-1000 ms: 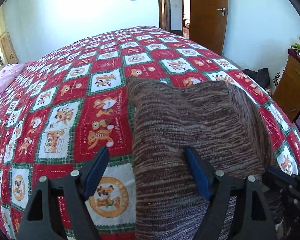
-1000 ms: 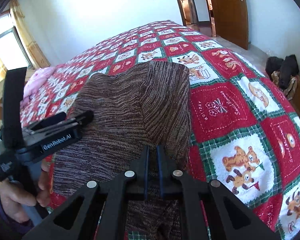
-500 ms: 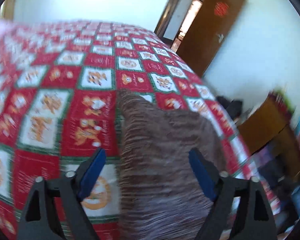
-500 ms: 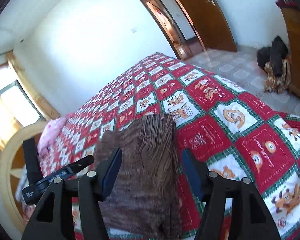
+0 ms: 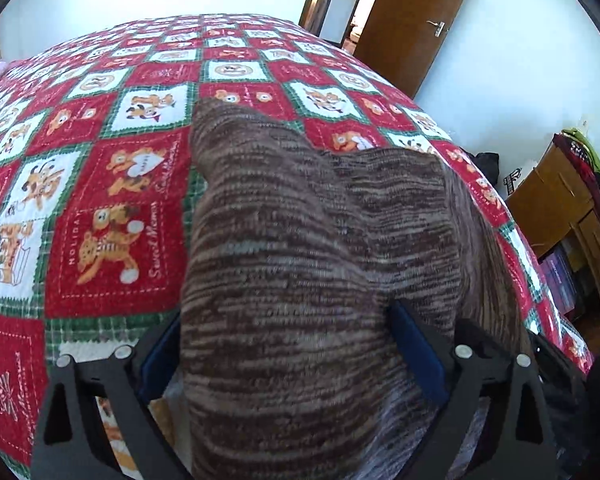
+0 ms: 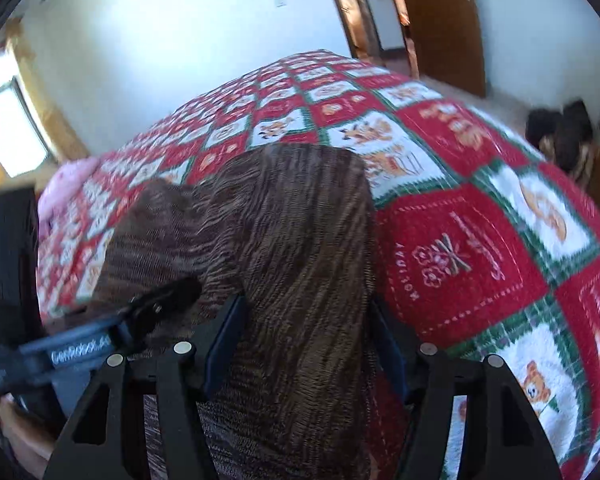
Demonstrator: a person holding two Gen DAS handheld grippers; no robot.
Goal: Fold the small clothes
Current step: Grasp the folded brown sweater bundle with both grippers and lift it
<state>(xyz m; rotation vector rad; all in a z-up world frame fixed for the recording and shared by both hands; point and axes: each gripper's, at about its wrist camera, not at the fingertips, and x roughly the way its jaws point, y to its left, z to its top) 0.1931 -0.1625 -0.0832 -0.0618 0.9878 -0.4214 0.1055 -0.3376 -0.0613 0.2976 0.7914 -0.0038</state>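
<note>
A brown striped knit garment [image 5: 312,240] lies on the red, white and green patchwork bedspread [image 5: 100,208]. It also shows in the right wrist view [image 6: 292,248]. My left gripper [image 5: 288,356] is open, low over the garment's near end, with its blue-padded jaws straddling the cloth. My right gripper [image 6: 304,352] is open too, its jaws on either side of the garment's right part. The left gripper's body [image 6: 92,344] shows at the left of the right wrist view.
The bedspread [image 6: 480,248] covers the whole bed. A wooden door [image 5: 412,20] stands at the back right. A wooden cabinet [image 5: 560,208] is by the right wall. A dark bag [image 6: 560,132] lies on the floor. A pink cloth [image 6: 64,184] lies at the bed's far left.
My right gripper, shut on the garment a second ago, has opened. Both grippers lifted back and have come down low over the garment's near end again.
</note>
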